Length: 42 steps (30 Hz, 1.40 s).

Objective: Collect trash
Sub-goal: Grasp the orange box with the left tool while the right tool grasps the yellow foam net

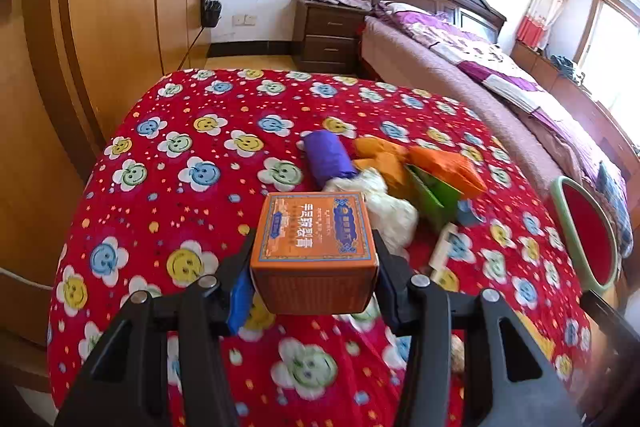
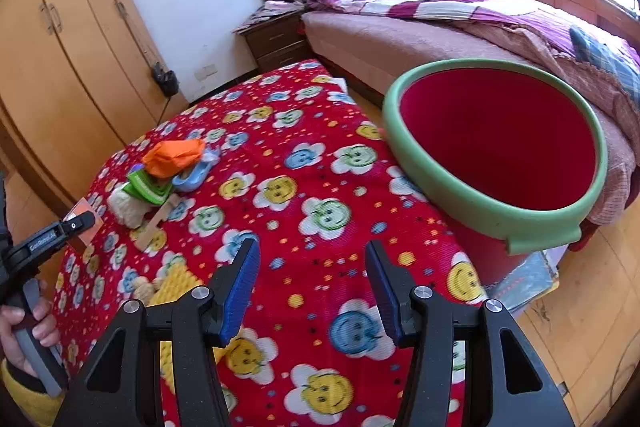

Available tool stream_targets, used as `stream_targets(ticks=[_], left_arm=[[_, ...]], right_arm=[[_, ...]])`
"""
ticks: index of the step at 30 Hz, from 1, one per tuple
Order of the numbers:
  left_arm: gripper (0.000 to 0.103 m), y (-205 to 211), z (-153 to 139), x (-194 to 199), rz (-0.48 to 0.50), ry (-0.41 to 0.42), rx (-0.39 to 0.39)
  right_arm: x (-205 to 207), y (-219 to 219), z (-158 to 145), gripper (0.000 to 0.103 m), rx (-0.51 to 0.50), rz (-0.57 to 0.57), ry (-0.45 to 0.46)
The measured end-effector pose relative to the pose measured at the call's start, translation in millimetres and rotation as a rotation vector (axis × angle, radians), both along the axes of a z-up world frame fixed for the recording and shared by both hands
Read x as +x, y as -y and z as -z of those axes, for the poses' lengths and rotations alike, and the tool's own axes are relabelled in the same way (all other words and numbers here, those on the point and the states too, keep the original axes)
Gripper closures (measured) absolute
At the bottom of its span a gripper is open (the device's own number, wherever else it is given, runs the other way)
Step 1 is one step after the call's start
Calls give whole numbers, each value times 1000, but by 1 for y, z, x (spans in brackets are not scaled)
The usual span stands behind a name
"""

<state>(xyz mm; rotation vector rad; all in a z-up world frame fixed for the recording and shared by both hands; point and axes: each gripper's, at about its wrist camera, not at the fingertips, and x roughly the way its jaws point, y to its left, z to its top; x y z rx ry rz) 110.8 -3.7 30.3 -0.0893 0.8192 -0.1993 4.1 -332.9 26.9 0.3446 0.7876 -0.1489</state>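
Table [image 2: 320, 163] under the red smiley cloth: broad bare stretch down the middle, open from the near edge to the far corner.

Left side crowded by a trash heap: purple roll [image 1: 328, 159], orange wrappers [image 1: 444, 167], green carton [image 1: 434, 201], white wad [image 1: 390, 211], all touching or overlapping.

Bucket [image 2: 496, 215] with green rim stands just beside the table's right edge, mouth open and clear from above.

Bed [image 2: 400, 39] closes in behind the bucket.

Wardrobe [image 1: 100, 27] stands near the table's left edge, a narrow strip of floor between them.
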Motion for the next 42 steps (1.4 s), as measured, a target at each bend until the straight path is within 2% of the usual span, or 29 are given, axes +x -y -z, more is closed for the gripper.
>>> stream_targets(ticks=[4, 12, 23, 28, 38, 42], left_arm=[[51, 5, -5, -20, 17, 15, 13], [51, 0, 2, -50, 18, -6, 14], [51, -19, 16, -71, -10, -27, 9], [51, -21, 20, -78, -13, -30, 7], [51, -15, 19, -84, 7, -20, 6], [51, -14, 17, -85, 13, -17, 5]], right_arm=[[-1, -12, 1, 47, 5, -35, 3], [-9, -41, 8, 47, 9, -111, -7], [-13, -68, 28, 47, 57, -185, -51], [-15, -74, 30, 48, 26, -180, -45], [-20, -78, 32, 88, 49, -202, -30], [-23, -82, 26, 92, 59, -225, 9]])
